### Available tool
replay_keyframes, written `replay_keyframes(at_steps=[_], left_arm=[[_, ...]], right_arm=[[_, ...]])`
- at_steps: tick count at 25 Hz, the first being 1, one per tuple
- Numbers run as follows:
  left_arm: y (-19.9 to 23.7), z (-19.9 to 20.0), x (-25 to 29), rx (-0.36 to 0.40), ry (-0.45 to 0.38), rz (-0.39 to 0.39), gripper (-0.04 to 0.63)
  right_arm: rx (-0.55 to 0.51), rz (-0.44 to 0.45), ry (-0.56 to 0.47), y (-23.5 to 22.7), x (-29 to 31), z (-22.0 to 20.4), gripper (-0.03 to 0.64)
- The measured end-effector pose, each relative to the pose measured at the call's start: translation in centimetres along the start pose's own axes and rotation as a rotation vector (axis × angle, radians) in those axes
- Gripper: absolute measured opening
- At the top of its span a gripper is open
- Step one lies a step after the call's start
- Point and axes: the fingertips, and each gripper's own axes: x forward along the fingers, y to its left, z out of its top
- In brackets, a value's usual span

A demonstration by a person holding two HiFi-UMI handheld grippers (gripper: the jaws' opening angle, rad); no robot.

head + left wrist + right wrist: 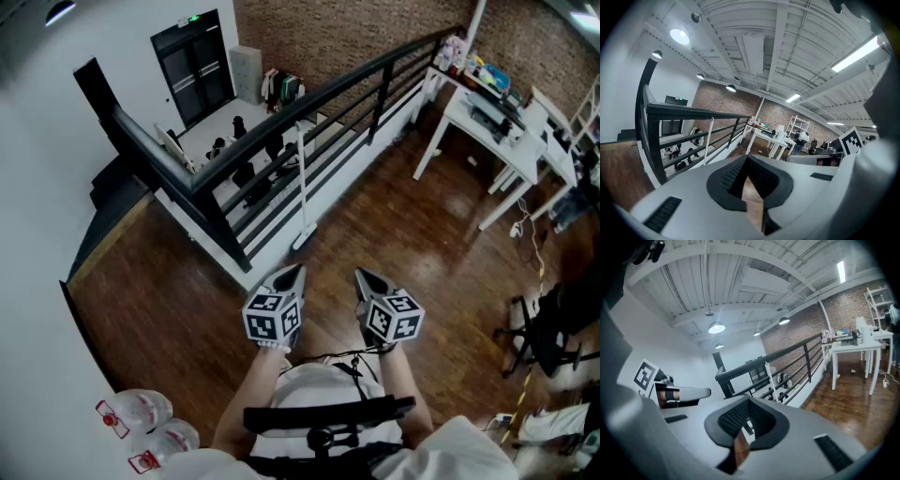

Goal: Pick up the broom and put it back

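Wood floor (403, 234), railing (309, 100): broom (302, 187) leaning there, ahead. Left gripper (299, 269), right gripper (360, 274) closed, empty (approach stage); next: step closer, open, grip it

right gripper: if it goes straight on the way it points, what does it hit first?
Likely the broom leaning on the black railing, near its foot. The right gripper tilts down, so the wooden floor may come first. Depth unclear.
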Motion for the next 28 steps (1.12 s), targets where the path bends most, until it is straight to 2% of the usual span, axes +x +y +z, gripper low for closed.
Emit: replay_keyframes(at_steps=[15,23,28], left_arm=[[-1.2,-0.8,0.9,-0.005,0.010,0.026,-0.012],[-5.0,-3.0,2.9,0.007,0.009,0.044,-0.012],[-5.8,-3.5,4.4,0.014,0.039,0.058,-0.012]], right_arm=[[0.016,0.023,0.010,-1.6,-0.6,-0.4,0.017],[0.038,0.054,0.010,-5.5,-2.7,-1.6,0.017],[0.068,0.053,0.002,-8.0,-3.2,-1.2,0.017]])
